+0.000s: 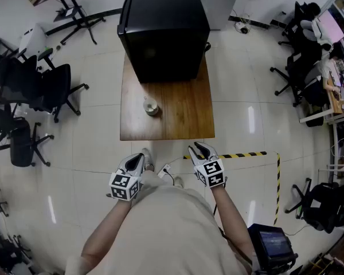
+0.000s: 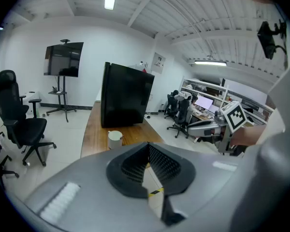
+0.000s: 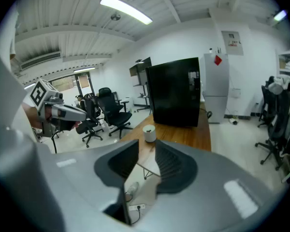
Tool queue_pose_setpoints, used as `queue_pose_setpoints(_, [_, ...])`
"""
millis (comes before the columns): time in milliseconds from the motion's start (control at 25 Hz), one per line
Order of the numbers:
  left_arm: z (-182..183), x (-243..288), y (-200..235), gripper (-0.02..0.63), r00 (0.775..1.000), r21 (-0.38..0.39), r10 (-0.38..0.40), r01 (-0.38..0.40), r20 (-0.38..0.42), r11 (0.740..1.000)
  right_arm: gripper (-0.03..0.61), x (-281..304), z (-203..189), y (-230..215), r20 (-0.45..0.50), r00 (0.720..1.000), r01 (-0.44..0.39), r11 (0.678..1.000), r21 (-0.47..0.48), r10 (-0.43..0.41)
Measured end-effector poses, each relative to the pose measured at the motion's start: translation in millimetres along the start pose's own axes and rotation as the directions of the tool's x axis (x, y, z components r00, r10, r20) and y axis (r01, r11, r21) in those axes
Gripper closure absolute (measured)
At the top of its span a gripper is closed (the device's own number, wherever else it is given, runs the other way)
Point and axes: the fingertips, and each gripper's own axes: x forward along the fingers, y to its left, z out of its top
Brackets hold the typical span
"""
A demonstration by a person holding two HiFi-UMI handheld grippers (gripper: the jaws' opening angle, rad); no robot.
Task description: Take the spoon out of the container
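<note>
A small white container (image 1: 151, 106) stands on the wooden table (image 1: 183, 119), in front of the black cabinet. It also shows in the left gripper view (image 2: 115, 139) and in the right gripper view (image 3: 149, 133). Something dark lies inside it, but the spoon is too small to make out. Both grippers hang over the floor, short of the table's near edge. My left gripper (image 1: 139, 157) (image 2: 147, 146) is shut with nothing in it. My right gripper (image 1: 199, 148) (image 3: 146, 146) is shut and empty too. Both point toward the table and slightly down.
A black cabinet (image 1: 160, 30) fills the table's far half. Office chairs (image 1: 40, 87) stand at the left, with more chairs and desks (image 1: 315, 56) at the right. Yellow-black tape (image 1: 246, 154) and a power strip (image 1: 163, 169) lie on the floor near my feet.
</note>
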Motion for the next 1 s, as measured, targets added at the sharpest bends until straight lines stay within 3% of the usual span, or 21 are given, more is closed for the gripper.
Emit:
queue_pose_setpoints(200, [32,14,52,0.62,0.999,0.001,-0.04,0.04,-0.024,0.999,0.479,35,28,9,-0.024,0.999,0.034,0.999,0.017,-0.033])
queue_pose_setpoints(600, [62,62,93,0.62,0.974,0.025,-0.216,0.218,-0.07,0.976,0.469,83,60,15,-0.084,0.989,0.126,0.989,0.083,-0.119])
queue_pose_setpoints(1000, [60,72,122,0.62,0.928,0.061,-0.355,0.363,-0.116,0.93,0.457,150,80,41,-0.184,0.974,0.133,0.991,-0.02,-0.134])
